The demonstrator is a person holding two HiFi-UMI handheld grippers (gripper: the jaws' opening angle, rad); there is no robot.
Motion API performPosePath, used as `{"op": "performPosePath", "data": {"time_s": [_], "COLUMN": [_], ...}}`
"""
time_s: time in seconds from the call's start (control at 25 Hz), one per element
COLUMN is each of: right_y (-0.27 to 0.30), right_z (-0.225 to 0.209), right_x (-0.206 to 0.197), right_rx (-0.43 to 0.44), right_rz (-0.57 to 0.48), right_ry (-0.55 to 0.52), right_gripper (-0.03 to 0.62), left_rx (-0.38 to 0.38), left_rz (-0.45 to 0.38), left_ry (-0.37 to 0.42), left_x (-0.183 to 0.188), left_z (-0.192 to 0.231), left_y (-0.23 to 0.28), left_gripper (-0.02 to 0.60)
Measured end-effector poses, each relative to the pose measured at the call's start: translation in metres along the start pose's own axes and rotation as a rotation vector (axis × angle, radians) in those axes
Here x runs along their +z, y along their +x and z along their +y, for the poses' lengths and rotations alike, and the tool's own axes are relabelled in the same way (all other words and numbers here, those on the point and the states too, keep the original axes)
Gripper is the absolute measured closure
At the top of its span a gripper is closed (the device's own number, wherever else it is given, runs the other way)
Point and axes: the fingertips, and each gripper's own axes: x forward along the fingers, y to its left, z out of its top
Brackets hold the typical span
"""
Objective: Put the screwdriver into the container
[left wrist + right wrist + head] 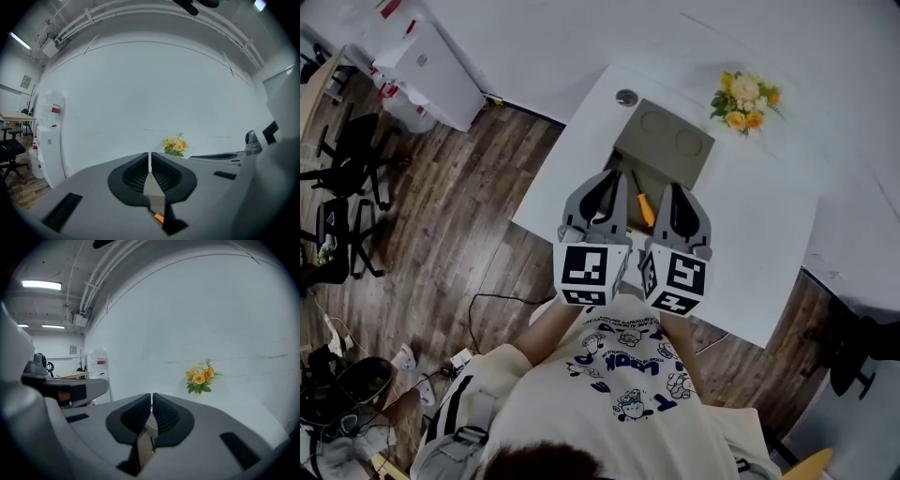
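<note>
The screwdriver (644, 209), with an orange handle and dark shaft, lies between my two grippers at the near end of the grey container (667, 142) on the white table (769, 234). I cannot tell whether it rests inside the container or on the table. My left gripper (607, 180) is shut and holds nothing, just left of the screwdriver. My right gripper (674, 189) is shut and empty too, just to its right. A sliver of orange handle (159, 217) shows under the left gripper (150, 161), and another orange glint (151, 452) under the right gripper (152, 401).
A bunch of yellow flowers (743, 101) stands at the table's far right corner. A small round metal piece (626, 97) sits beyond the container. White cabinets (431, 70) and black office chairs (347, 187) stand to the left on the wooden floor.
</note>
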Motion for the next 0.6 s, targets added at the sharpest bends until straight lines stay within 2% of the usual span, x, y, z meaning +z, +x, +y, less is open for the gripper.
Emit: {"op": "performPosePath", "data": {"time_s": [0.6], "right_y": [0.0035], "right_z": [-0.0031], "right_x": [-0.0015], "right_rx": [0.008], "right_rz": [-0.004], "right_ry": [-0.012], "right_gripper": [0.559], "left_rx": [0.004], "left_rz": [0.007], "left_ry": [-0.004], "left_x": [-0.0031], "left_z": [-0.0028], "left_y": [0.0067], "left_gripper": [0.552]}}
